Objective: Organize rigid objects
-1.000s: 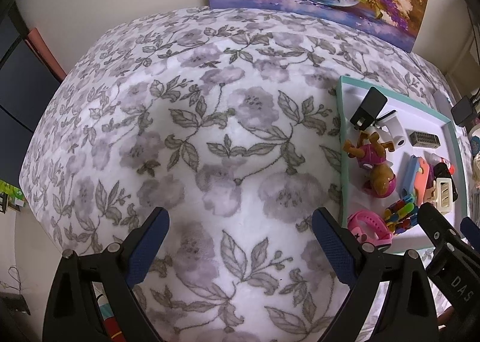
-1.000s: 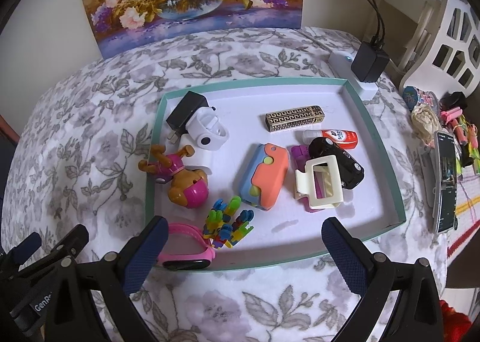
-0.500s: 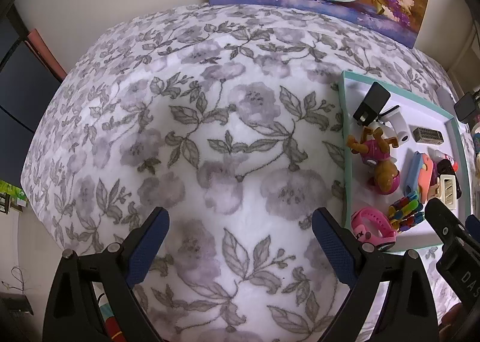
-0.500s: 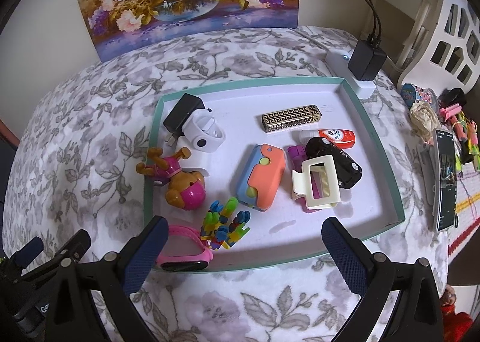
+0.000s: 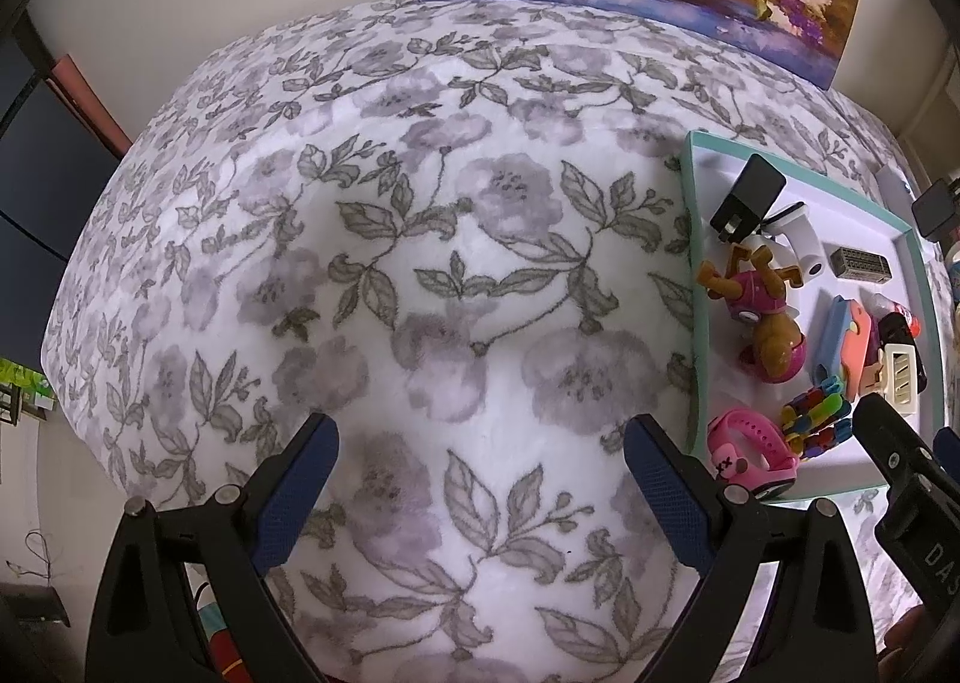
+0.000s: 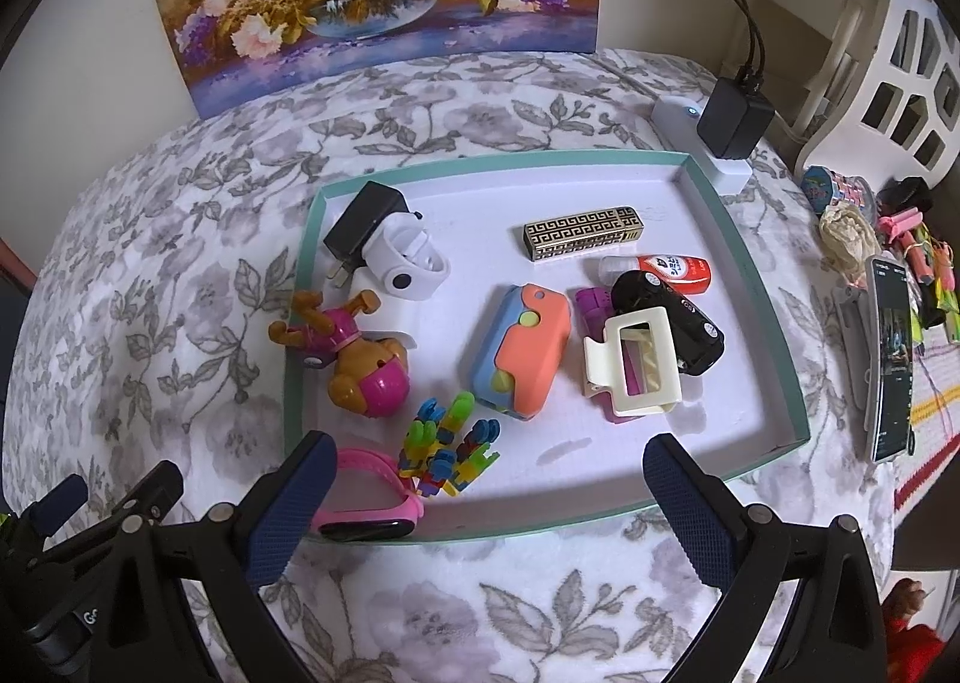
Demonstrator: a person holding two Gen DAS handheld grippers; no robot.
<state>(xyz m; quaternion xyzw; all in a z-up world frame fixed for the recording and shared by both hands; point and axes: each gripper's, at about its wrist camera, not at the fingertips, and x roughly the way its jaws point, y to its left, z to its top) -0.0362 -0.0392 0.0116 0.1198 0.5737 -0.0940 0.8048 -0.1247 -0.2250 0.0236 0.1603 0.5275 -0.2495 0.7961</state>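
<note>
Right wrist view: the right gripper (image 6: 480,503), jaws apart and empty, faces the tray (image 6: 774,347); the pink watch (image 6: 366,494) lies nearest, long axis crosswise. The left gripper (image 5: 480,497), also apart, hovers over bare floral cloth (image 5: 360,239), farther off.

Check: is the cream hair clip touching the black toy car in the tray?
Touching. The right wrist view shows the cream hair clip lying against and partly over the black toy car, no gap between them.

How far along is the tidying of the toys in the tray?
Nothing looks sorted yet: the dog toy, clip, car, charger and watch all lie jumbled in the tray. Nothing is in hand: the right tongs hover open over the tray's near edge, and the left tongs are open over bare cloth. All the sorting remains.
</note>
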